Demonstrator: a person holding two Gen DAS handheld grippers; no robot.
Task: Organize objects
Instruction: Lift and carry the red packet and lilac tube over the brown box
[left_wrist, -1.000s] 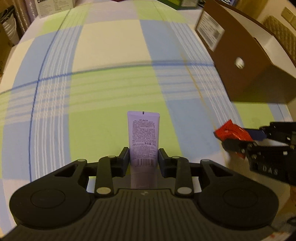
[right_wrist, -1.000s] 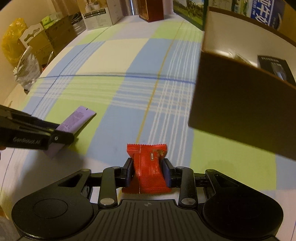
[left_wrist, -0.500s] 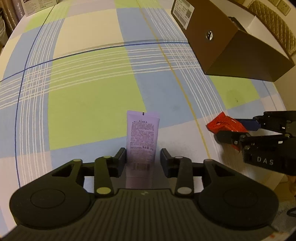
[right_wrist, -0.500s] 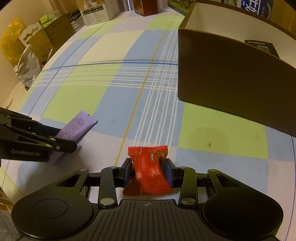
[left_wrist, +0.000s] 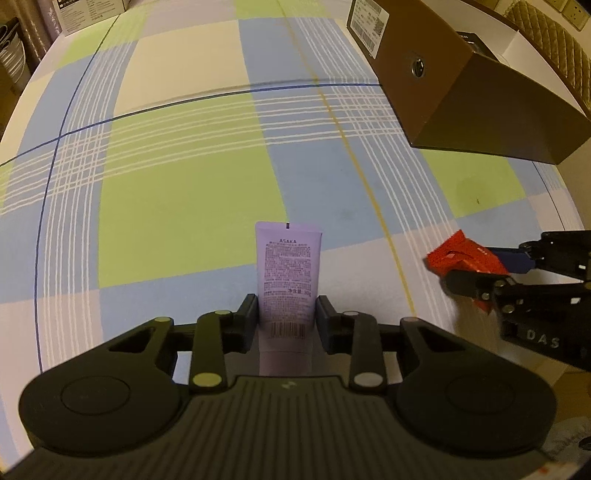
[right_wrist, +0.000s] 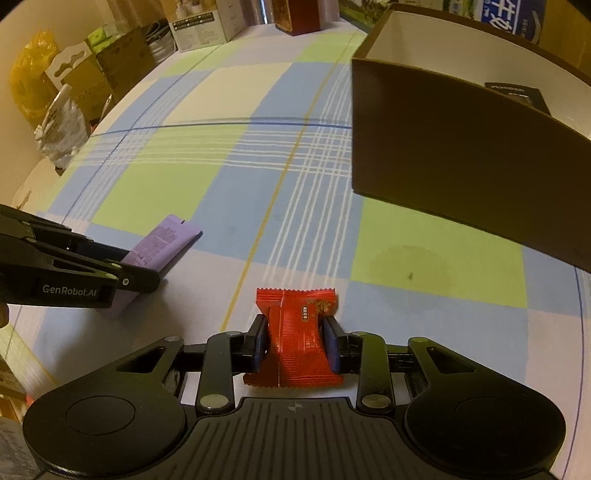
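Transport step: both items are being carried toward the brown box (right_wrist: 461, 155).
The left gripper (left_wrist: 287, 314) is pinching the purple tube (left_wrist: 288, 273); the right gripper (right_wrist: 297, 339) is pinching the red packet (right_wrist: 299, 332) above the tablecloth (right_wrist: 207, 184). Next move: raising each over the box rim before releasing.

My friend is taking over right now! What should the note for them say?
Left hand-held gripper: shut on the purple tube, held above the checked cloth.
Right hand-held gripper: shut on the red snack packet.
The brown box sits ahead to the right, open, with a dark item inside.
Done: both things picked up.
Left: probably put both into the box.
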